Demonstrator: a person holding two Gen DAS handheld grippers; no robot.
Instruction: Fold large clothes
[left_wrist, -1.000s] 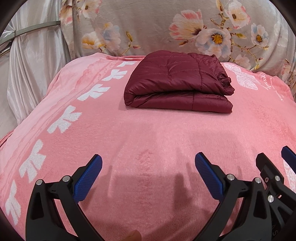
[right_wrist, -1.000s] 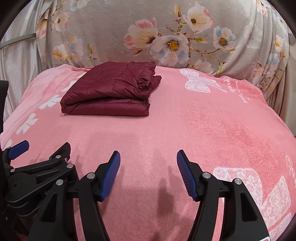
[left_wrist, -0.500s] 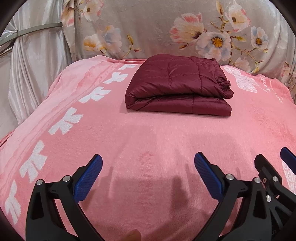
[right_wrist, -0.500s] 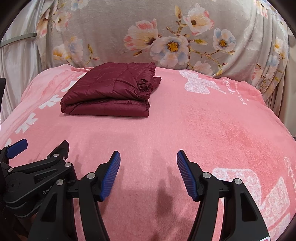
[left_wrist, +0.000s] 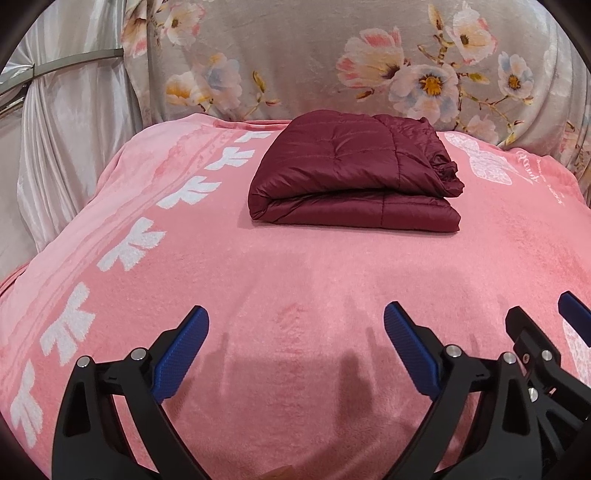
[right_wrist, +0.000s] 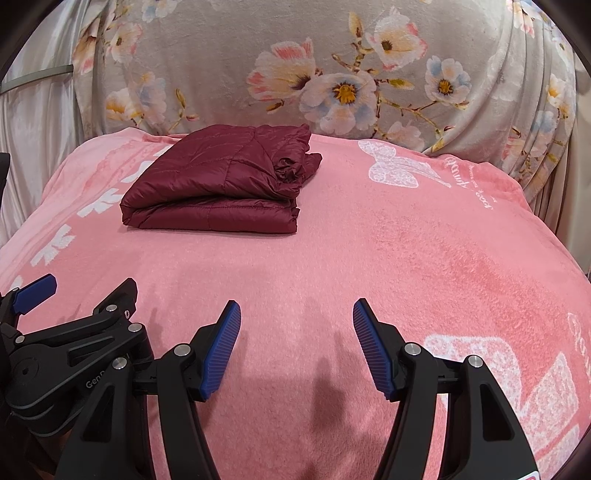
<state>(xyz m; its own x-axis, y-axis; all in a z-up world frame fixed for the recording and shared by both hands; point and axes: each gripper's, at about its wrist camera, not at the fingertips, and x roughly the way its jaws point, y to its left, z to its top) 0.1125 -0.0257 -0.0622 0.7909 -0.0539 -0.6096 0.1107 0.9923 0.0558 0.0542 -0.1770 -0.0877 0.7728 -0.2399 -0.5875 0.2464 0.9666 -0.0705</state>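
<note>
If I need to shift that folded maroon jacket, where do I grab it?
Probably the rounded fold edge of the maroon jacket, coming from its left side with the left hand-held gripper, which is open. There the layers join in one roll; the right end is loose and bunched.

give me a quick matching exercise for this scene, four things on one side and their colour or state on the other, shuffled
Things:
1. jacket
2. blanket
3. floral cloth
4. left gripper

Colour or state:
A. pink with white prints, spread under everything
B. grey with flowers, draped behind the bed
C. dark red, quilted, folded into a neat stack
D. jaws wide apart, holding nothing

Pairs: 1-C, 2-A, 3-B, 4-D
</note>
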